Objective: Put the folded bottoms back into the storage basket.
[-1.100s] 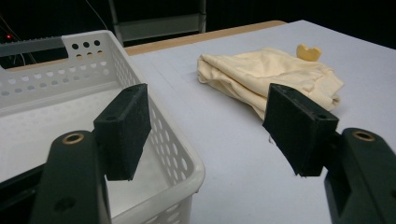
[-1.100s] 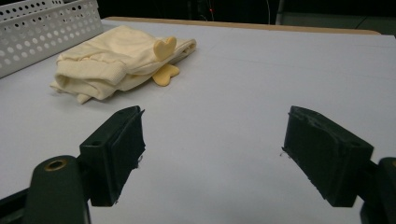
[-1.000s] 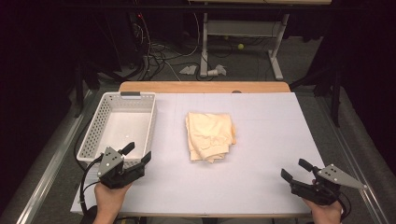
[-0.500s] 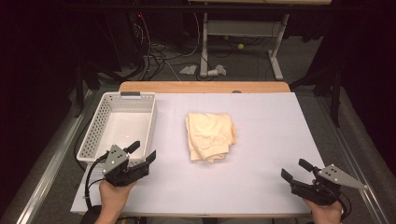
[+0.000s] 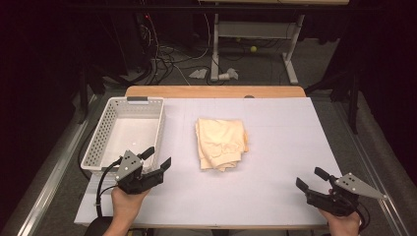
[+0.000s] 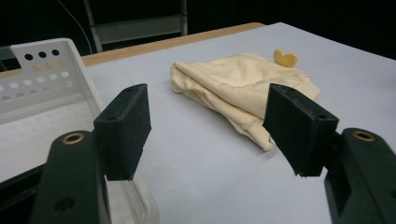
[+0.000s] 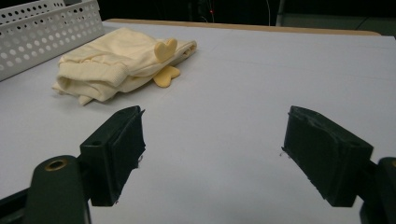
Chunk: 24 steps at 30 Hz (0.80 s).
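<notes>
Nearest to the person, the left gripper [image 5: 156, 158] is held just above the white table [image 5: 275, 147], close to the near corner of the white perforated basket [image 5: 98, 142]. Its jaws stand wide apart and nothing is between them; they point toward the folded cloth. On the other side, the right gripper [image 5: 310, 178] rests low near the near right corner of the table, also with the jaws open wide and holding nothing. Further on, in the middle of the table, lies the folded pale yellow cloth [image 5: 220, 143], well apart from both grippers and just beside the basket. In the right gripper view, small yellow heart-shaped pieces [image 7: 164, 50] stick out from the cloth. Behind the table, cables [image 5: 167, 59] lie on the dark floor.
</notes>
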### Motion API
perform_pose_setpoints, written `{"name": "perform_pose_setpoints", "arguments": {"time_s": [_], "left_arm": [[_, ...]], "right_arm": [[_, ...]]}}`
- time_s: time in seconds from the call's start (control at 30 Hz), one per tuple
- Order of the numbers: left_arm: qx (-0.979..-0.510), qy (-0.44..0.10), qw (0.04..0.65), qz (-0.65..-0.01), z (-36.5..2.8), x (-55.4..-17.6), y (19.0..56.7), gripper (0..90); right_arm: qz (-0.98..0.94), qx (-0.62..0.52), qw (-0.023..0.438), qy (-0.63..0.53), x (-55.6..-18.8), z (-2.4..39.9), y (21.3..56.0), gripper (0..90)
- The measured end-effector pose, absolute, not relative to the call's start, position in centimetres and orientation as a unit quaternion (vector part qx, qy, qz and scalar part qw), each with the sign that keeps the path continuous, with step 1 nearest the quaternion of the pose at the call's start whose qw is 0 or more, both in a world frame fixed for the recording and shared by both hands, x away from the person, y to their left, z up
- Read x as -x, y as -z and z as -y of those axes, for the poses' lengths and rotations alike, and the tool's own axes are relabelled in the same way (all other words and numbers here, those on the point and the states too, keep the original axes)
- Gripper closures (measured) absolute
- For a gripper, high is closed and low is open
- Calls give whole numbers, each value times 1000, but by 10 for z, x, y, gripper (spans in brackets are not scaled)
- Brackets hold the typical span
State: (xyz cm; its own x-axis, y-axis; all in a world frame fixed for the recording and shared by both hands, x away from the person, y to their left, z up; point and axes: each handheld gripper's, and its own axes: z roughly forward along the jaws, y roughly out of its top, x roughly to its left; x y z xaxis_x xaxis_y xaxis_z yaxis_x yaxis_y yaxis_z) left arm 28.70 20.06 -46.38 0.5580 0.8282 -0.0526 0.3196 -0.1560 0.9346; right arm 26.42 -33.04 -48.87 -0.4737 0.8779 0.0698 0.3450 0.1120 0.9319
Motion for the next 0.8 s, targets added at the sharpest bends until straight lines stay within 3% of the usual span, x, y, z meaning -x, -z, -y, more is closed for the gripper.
{"name": "perform_pose_setpoints", "arguments": {"time_s": [0.8], "left_arm": [[-724,-243,524,-376,-169,-293,462,302]], "right_arm": [[-699,-438,261,-501,-268,329,489,210]]}}
